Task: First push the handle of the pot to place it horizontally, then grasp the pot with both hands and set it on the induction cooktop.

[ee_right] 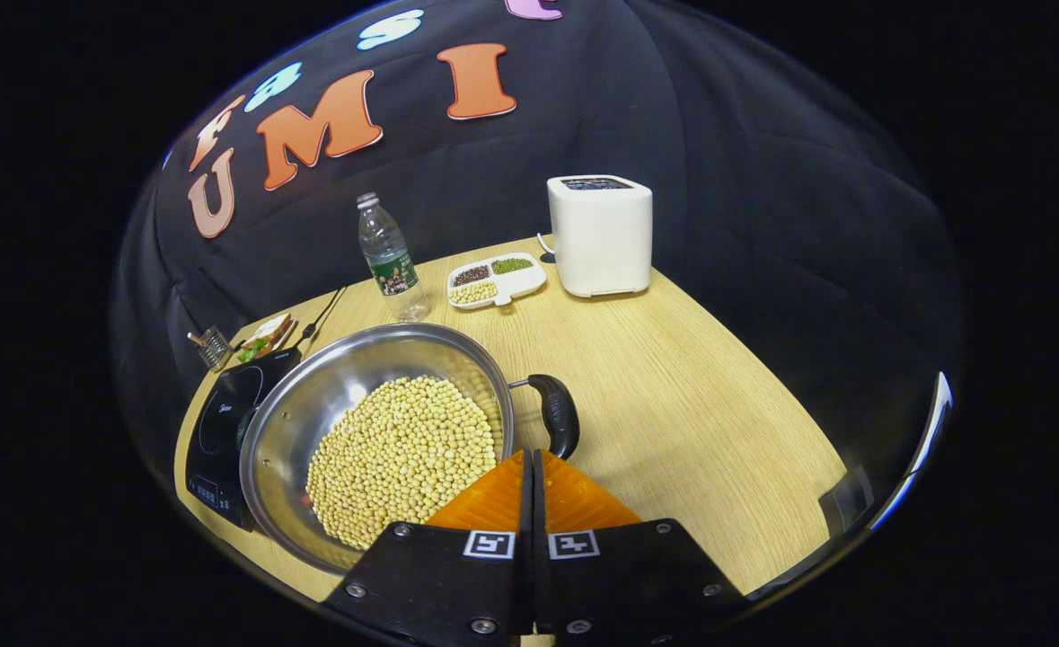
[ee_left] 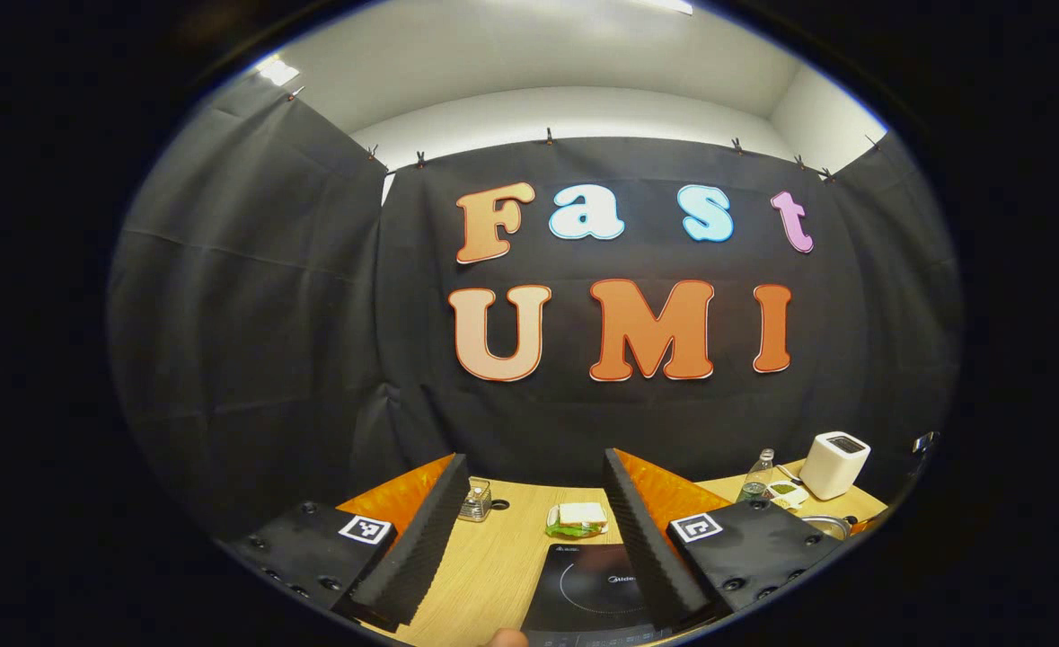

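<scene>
While the left gripper (ee_left: 529,539) hangs high over the near left of the table (ee_right: 691,431) with its jaws wide apart and nothing between them, the induction cooktop (ee_left: 596,584) lies directly below it on the wood. Just right of the cooktop, in the right gripper view, stands the pot (ee_right: 376,431), a steel pan holding a bed of pale beans (ee_right: 403,458); its left rim looks to meet or overlap the cooktop's edge, though contact cannot be confirmed. One handle (ee_right: 558,415) of the pot juts from the rim at right. The right gripper (ee_right: 529,463) has its fingers pressed together, empty, the tip just short of that handle. Along the far edge, from left to right: a plate of food (ee_right: 264,334), a water bottle (ee_right: 388,256), a divided dish (ee_right: 496,280) and a white appliance (ee_right: 601,235).

Judged step: the first, pushing the handle; the pot is not yet on the cooktop. The next move calls for the closed tip to meet the handle and swing the pot round without tipping the beans, after which both grippers must open onto opposite handles.
</scene>
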`<state>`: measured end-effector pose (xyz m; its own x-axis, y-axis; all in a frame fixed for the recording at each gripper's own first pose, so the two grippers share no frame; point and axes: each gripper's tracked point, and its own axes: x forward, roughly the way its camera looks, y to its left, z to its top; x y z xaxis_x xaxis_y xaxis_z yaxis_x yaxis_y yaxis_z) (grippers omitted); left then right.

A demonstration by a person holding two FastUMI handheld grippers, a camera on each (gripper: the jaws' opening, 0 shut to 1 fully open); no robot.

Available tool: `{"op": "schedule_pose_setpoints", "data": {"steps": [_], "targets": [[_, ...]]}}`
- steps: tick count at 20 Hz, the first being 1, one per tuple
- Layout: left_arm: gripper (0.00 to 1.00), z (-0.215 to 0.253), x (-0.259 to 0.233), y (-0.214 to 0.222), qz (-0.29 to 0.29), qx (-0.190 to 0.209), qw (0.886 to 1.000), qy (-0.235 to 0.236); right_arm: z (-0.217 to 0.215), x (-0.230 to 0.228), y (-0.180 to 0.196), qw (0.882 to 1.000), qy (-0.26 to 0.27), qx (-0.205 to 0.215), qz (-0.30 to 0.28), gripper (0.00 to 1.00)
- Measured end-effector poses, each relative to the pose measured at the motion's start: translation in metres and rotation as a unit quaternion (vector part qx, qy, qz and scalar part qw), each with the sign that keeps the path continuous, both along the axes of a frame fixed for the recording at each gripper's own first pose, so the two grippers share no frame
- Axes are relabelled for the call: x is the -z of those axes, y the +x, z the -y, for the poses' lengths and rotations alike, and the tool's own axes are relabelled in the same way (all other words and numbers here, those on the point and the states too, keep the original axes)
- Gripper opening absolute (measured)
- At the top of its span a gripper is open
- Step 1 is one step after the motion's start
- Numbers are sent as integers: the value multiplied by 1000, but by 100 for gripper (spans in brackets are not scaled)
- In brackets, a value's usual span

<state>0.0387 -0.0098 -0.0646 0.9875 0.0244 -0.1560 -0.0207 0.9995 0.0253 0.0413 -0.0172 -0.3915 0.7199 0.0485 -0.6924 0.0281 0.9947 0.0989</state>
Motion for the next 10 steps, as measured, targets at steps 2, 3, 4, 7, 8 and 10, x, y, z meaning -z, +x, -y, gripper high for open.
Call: {"op": "schedule_pose_setpoints", "data": {"steps": [2,3,4,7,8,10], "targets": [[99,3,2,0,-1,2,1000,-2,1,1,3,1000,3,-3,-1,0],[99,6,3,1,-1,3,1000,-3,1,1,6,1000,3,-5,-1,0],[99,9,6,1,-2,4,1000,-4,2,1,7,1000,3,-6,0,0],[96,16,10,2,-4,7,1000,-2,12,7,15,1000,-8,2,0,0],[96,19,12,3,-5,9,1000,-2,12,6,17,1000,-3,5,3,0],[96,27,16,2,-5,14,1000,-1,12,5,15,1000,2,3,2,0]]}}
